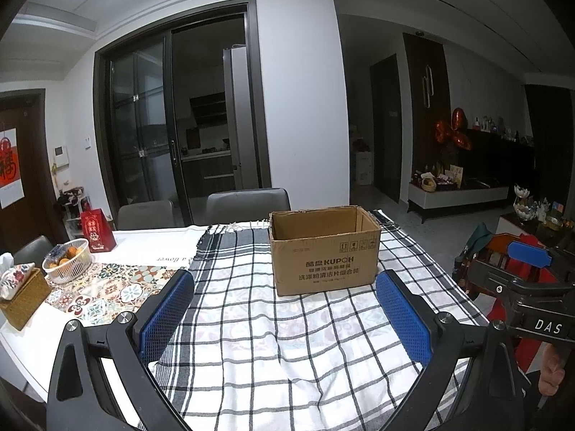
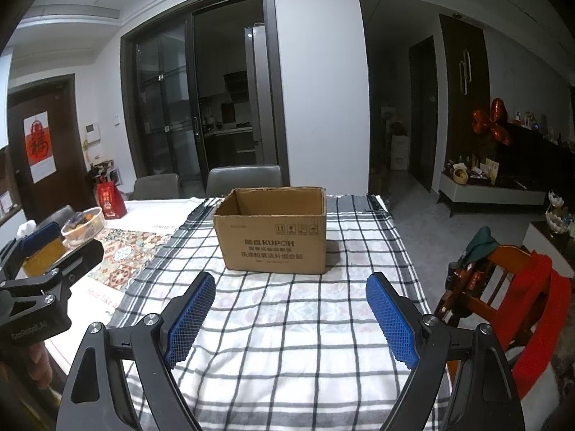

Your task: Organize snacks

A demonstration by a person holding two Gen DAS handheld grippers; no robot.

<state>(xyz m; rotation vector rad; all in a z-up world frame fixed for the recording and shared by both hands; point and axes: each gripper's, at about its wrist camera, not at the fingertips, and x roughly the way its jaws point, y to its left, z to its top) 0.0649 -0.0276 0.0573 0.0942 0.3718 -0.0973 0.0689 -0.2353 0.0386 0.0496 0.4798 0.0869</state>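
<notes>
**Box, cardboard, open-topped**

Location: box upright on checked cloth, desk centre. Likely light, walls stiff but crushable; grip a top rim. Snacks: none visible. Left tongs and right tongs: both spread wide, holding nothing.

Off to my left a white wire basket of oranges sits on a patterned floral runner, with a woven tissue box just beside it and a red gift bag farther back. 2 grey chairs stand behind the table. On my right, red cloth drapes a wooden chair.
</notes>
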